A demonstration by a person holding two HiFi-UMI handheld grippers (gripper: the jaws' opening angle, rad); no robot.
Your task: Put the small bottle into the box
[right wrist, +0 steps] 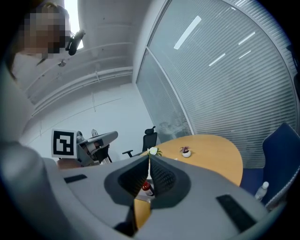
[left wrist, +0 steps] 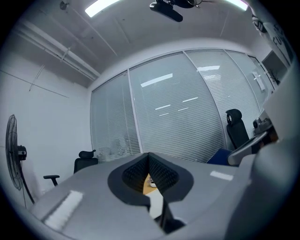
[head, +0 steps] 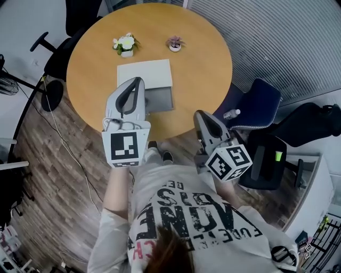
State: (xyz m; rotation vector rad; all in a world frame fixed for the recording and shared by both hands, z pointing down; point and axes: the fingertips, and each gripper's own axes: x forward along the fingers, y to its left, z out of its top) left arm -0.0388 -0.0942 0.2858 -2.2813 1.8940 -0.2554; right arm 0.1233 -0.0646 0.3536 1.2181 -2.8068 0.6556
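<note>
Left claw (left wrist: 149, 154) and right claw (right wrist: 149, 158) are clenched empty; small bottle (right wrist: 146, 187) seemingly sits in box (head: 146, 74).

Bright, even ceiling light (left wrist: 101, 7); fisheye distortion bends the edges.

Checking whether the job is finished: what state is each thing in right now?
left gripper: shut, empty.
right gripper: shut, empty.
box: open.
lid: laid back flat on the table.
small bottle: red cap on, apparently lying inside the box.
white-flowered plant: upright.
pink plant: upright.
</note>
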